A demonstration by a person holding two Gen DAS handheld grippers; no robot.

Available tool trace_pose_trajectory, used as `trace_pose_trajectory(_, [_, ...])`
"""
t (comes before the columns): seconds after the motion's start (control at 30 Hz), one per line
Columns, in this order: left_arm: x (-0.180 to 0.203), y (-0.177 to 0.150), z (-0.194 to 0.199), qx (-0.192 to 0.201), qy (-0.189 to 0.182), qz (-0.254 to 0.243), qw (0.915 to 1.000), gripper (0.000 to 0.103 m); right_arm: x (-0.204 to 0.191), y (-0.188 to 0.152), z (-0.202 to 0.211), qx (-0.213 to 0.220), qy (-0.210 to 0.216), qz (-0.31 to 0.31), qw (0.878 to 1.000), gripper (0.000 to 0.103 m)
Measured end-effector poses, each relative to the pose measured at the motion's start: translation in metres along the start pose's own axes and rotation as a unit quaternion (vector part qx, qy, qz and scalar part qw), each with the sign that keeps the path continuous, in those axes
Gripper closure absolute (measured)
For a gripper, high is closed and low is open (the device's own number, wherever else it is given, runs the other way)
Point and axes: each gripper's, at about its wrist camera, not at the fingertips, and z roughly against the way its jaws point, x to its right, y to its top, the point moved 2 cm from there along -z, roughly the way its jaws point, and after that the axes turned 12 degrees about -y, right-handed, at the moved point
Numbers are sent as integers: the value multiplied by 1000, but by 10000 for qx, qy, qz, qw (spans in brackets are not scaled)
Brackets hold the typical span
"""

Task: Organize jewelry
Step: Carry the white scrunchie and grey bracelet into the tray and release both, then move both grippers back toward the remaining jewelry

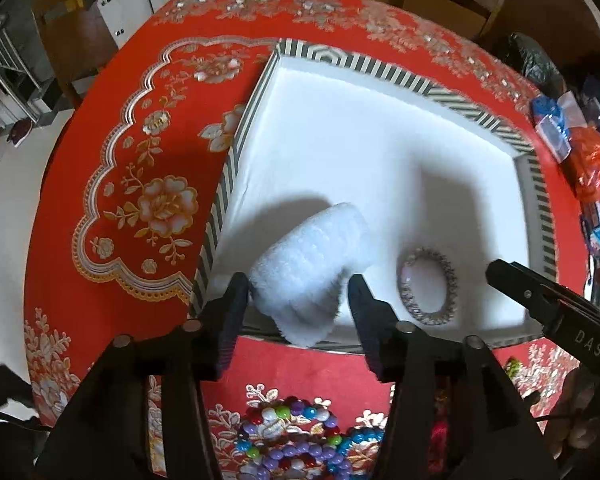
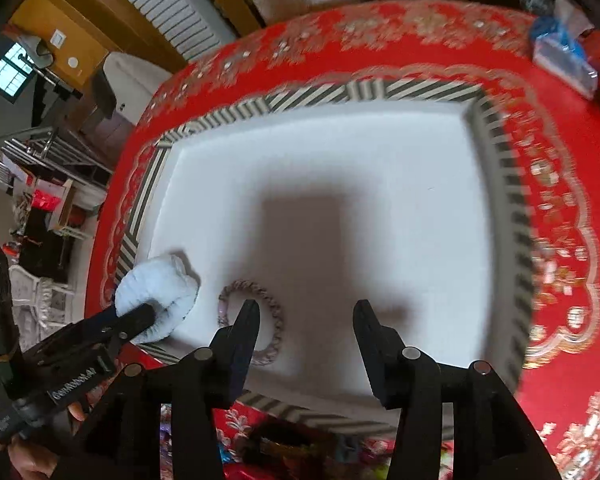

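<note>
A shallow box [image 1: 472,98] with a striped rim and white lining lies on the red tablecloth; it also shows in the right wrist view [image 2: 496,128]. My left gripper [image 1: 298,292] is shut on a fluffy white scrunchie [image 1: 312,260] and holds it over the box's near left corner; the scrunchie also shows in the right wrist view [image 2: 156,284]. A silver beaded bracelet [image 1: 428,286] lies inside the box to its right, also seen in the right wrist view [image 2: 268,300]. My right gripper [image 2: 306,312] is open and empty above the box, just right of the bracelet.
Colourful bead bracelets [image 1: 300,440] lie on the red floral tablecloth [image 1: 140,200] in front of the box. A blue packet [image 2: 560,52] and bags [image 1: 592,168] crowd the table's far right edge. Chairs and furniture stand beyond the table.
</note>
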Motion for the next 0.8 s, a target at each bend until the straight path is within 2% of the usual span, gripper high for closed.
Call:
trace_pose_trajectory(0.17, [11,0,13,168,-46,-99,9998,44,11,-3,11,-18,-214,-113,9997,56])
trace_pose_trajectory(0.3, [20,-6,26,258,-27,-251,9993,44,17,-10,25,93,-229,-176,9995,55])
trace_pose_trajectory(0.43, [31,-14,41,397,-74,-429,9983,44,19,-20,43,346,-345,-112,9987,40])
trace_pose_trajectory(0.8, [45,-61,71,465,-93,-847,9953,44,25,-65,80,652,-534,-147,9963,39])
